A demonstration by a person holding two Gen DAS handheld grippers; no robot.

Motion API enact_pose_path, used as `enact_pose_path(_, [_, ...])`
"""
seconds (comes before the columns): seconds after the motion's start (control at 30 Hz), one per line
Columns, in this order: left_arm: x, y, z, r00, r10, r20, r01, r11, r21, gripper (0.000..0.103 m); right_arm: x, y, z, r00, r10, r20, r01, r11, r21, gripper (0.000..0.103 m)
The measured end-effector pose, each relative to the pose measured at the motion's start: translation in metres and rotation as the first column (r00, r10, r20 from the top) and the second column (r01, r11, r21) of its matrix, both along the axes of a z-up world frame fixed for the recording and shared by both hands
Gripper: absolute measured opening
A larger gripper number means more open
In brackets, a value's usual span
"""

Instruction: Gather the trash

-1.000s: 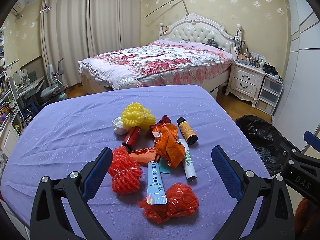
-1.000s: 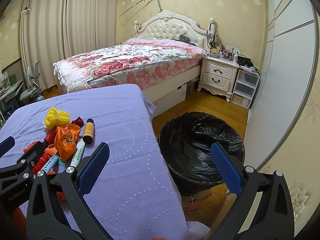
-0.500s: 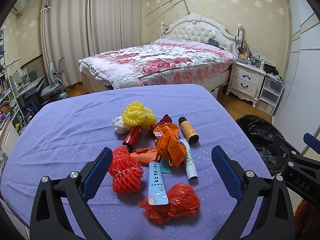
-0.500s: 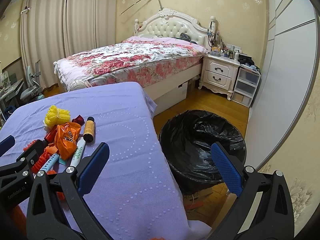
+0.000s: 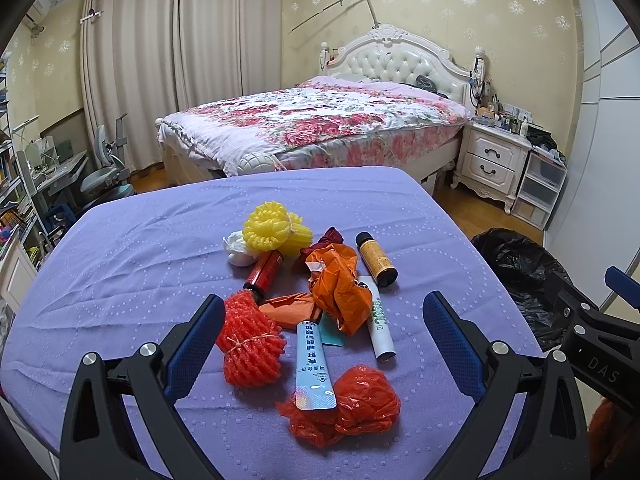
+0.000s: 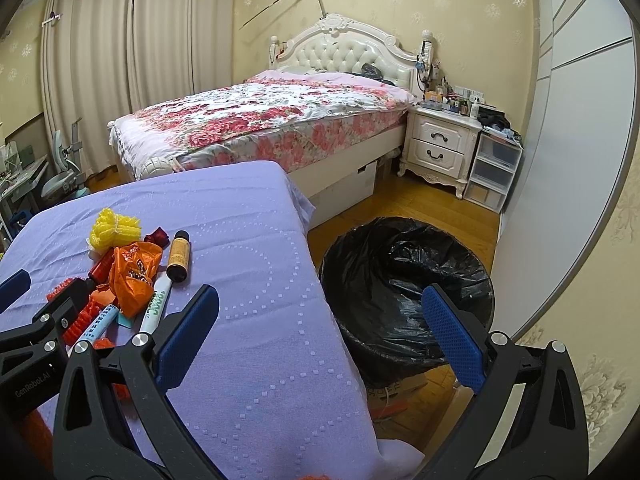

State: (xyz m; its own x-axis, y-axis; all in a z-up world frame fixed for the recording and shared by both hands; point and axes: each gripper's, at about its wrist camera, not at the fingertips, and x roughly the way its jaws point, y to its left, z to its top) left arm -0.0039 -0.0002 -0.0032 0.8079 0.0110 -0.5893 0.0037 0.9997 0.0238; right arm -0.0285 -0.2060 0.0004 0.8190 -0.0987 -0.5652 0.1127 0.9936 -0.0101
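Observation:
A heap of trash lies on the purple table [image 5: 120, 264]: a red foam net [image 5: 249, 344], a yellow foam net [image 5: 276, 229], an orange wrapper [image 5: 340, 288], a crumpled red bag [image 5: 352, 404], a blue-white tube [image 5: 313, 364], a white-green tube [image 5: 380, 322], a brown bottle [image 5: 376, 258] and a red bottle [image 5: 264, 270]. My left gripper [image 5: 320, 340] hangs open just above the near end of the heap. My right gripper [image 6: 320, 332] is open over the table's right edge, beside the black-lined bin [image 6: 408, 292].
A bed with a floral cover [image 5: 312, 120] stands behind the table. A white nightstand [image 6: 440, 148] and plastic drawers [image 6: 494, 172] line the right wall. Wood floor [image 6: 420, 204] lies between bed and bin. A desk and chair [image 5: 104, 176] sit far left.
Both views have drifted only slightly; the right gripper has shifted a little toward the table. Both grippers stay open and the trash has not moved.

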Motion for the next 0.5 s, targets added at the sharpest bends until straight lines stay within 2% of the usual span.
enact_pose_path(0.5, [0.0, 0.0001, -0.0013, 1.0, -0.001, -0.002, 0.001, 1.0, -0.001, 0.096, 0.0011, -0.0003, 0.0001, 1.0, 0.0, -0.002, 0.0, 1.0, 0.001, 0.099])
